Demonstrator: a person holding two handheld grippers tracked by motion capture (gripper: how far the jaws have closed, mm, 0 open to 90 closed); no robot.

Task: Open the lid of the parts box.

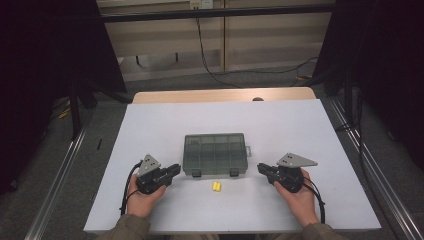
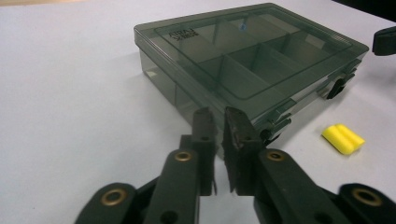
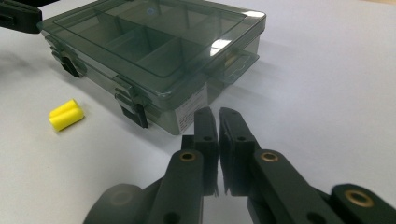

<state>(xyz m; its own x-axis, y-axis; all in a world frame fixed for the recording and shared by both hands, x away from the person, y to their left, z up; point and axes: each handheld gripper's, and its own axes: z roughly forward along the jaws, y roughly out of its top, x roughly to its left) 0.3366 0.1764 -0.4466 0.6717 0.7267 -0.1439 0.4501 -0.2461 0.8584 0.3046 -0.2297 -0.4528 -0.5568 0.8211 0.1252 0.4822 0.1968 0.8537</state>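
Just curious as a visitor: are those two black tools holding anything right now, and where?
Nothing is held. The left tool and right tool are both shut on nothing, beside the closed box.

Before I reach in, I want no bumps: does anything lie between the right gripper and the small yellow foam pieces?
Nothing visible does. Bare white table separates the right gripper from the yellow foam pieces; the smoky clear plastic compartment box sits beyond them.
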